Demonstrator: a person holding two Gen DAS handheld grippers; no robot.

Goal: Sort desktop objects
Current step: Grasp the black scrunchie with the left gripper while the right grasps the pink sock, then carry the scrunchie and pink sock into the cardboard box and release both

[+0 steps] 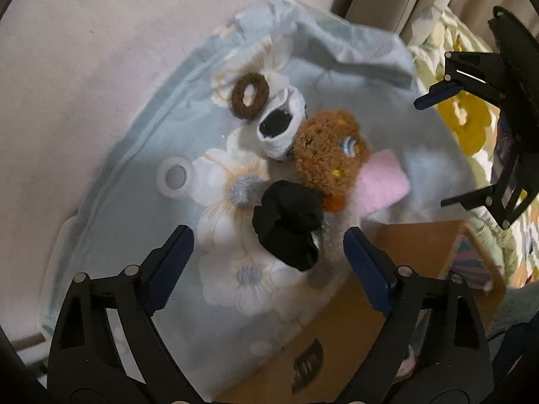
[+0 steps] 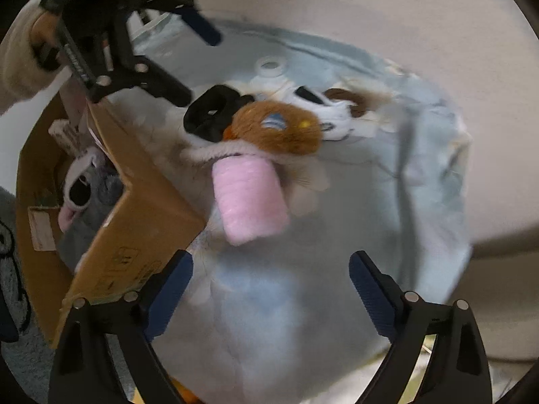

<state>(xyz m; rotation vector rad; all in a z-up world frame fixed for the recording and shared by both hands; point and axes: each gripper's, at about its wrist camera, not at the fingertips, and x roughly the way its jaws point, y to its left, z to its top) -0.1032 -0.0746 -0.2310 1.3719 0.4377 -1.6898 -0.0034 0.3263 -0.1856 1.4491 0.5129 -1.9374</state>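
A pile of soft items lies on a light blue floral cloth (image 1: 141,155): a black scrunchie (image 1: 289,222), a fuzzy brown sock (image 1: 326,151), a pink roll (image 1: 384,181), a white sock with black inside (image 1: 279,124) and a brown ring scrunchie (image 1: 250,93). My left gripper (image 1: 267,259) is open just above and around the black scrunchie, without touching it. My right gripper (image 2: 271,286) is open and empty, short of the pink roll (image 2: 251,195). The brown sock (image 2: 276,128) and black scrunchie (image 2: 210,112) lie beyond it.
An open cardboard box (image 2: 141,208) stands beside the cloth with socks inside (image 2: 81,188); it also shows in the left wrist view (image 1: 397,269). A white ring (image 1: 175,176) lies on the cloth. A patterned quilt (image 1: 471,128) lies to the right. A pale wall is behind.
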